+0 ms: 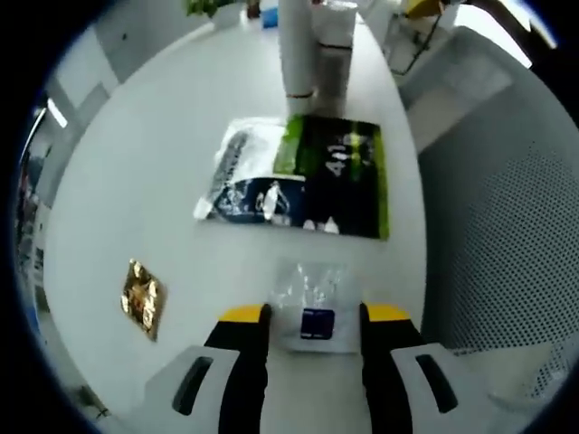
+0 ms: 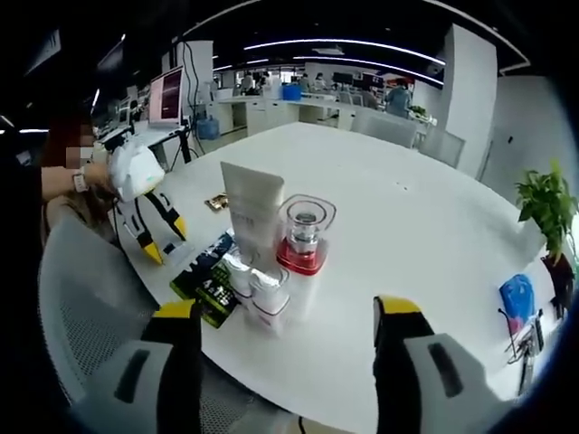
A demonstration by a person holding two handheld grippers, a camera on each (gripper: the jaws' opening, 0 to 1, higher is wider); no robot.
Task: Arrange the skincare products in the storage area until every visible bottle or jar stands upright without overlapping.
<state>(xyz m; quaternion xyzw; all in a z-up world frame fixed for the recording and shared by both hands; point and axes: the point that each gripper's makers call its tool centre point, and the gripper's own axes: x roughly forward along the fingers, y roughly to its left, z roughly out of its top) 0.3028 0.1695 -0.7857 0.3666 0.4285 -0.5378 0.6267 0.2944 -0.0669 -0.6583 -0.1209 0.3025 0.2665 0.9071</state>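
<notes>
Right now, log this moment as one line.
left gripper: open over small clear sachet with blue label | right gripper: open, empty | tall white tube: upright on white table

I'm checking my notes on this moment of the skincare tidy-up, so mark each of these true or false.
1. The left gripper has its jaws open around a small clear packet. True.
2. The white tube lies flat on the table. False: it stands upright.
3. The clear bottle with a red base stands right beside the tube. True.
4. The green-and-black pouch stands upright. False: it lies flat.
5. The right gripper is shut on a jar. False: it is open and holds nothing.
</notes>
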